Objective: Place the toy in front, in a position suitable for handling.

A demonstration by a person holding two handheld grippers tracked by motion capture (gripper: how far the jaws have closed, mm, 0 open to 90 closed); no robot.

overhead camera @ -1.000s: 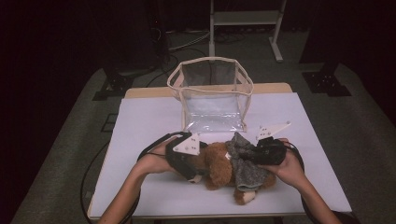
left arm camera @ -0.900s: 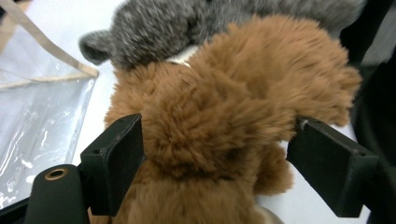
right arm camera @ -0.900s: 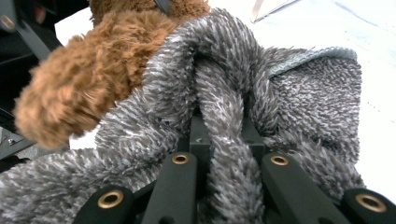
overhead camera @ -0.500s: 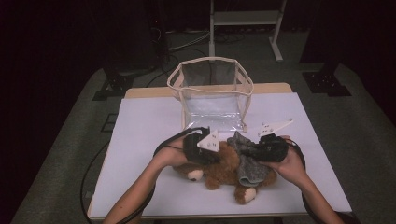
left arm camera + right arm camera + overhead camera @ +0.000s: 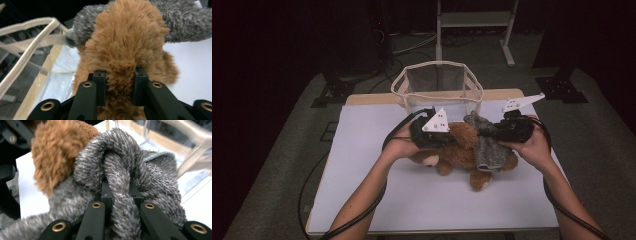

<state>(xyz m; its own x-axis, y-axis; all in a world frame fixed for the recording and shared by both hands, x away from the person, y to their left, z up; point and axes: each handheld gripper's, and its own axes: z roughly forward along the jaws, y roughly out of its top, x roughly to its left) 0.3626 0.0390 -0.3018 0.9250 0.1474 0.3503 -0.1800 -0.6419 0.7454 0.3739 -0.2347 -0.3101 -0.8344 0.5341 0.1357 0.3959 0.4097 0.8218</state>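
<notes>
In the high view, the left tool [image 5: 447,136] has just closed its jaws on the brown fur of the plush bear [image 5: 462,150], where 1 second ago it lay open beside the toy, and the right tool [image 5: 484,133] keeps the pinch it already had on the grey fleece garment [image 5: 486,147] wrapped round the bear's body. The toy lies in the middle of the white tabletop [image 5: 377,190], just in front of the clear bag [image 5: 437,85] with cream trim, and both hands have drawn in closer to it and sit higher than before. In the left gripper view, a tuft of brown fur is squeezed tight between the 2 black jaws of the left tool [image 5: 121,85], with the grey fleece [image 5: 185,22] lying across the bear beyond and the bag's cream rim [image 5: 32,40] off to one side. In the right gripper view, the right tool [image 5: 120,195] is clamped on a fold of grey garment [image 5: 120,170], the brown fur [image 5: 57,152] bulging beside it. With each tool now gripping a different layer, the pair looks ready to pull the garment and the bear apart, or to lift the dressed toy toward the bag.
</notes>
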